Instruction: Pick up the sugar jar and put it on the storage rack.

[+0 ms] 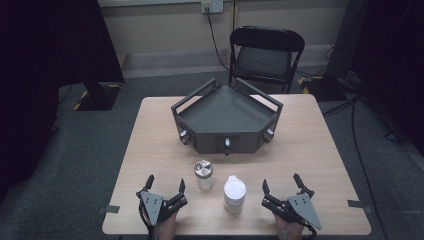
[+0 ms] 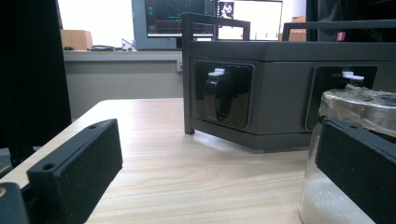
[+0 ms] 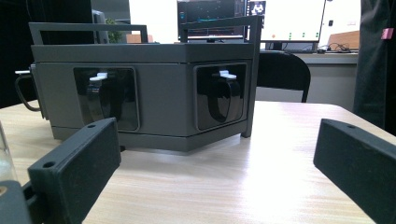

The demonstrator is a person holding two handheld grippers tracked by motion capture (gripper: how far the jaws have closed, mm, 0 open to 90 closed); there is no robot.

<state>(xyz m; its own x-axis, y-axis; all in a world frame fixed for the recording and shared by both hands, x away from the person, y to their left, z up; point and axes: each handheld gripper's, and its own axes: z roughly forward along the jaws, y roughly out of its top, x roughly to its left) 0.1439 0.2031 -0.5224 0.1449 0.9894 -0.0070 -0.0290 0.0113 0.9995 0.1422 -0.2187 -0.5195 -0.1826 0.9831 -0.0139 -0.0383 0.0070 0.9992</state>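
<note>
A dark grey angled box (image 1: 227, 117) with three front knobs stands at the middle of the wooden table (image 1: 150, 150). In front of it stand a small glass jar with a metal lid (image 1: 204, 174) and a taller container with a white lid (image 1: 234, 195). My left gripper (image 1: 164, 186) rests open near the front edge, left of the glass jar (image 2: 345, 154). My right gripper (image 1: 281, 182) rests open to the right of the white-lidded container. The box (image 3: 144, 93) faces the right gripper with its knobs (image 3: 223, 95) in view. Nothing lies between either pair of jaws.
A black folding chair (image 1: 265, 55) stands behind the table's far edge. Cables run across the carpet at the right. Monitors (image 3: 219, 18) sit on a desk beyond the box. Bare tabletop lies on both sides of the box.
</note>
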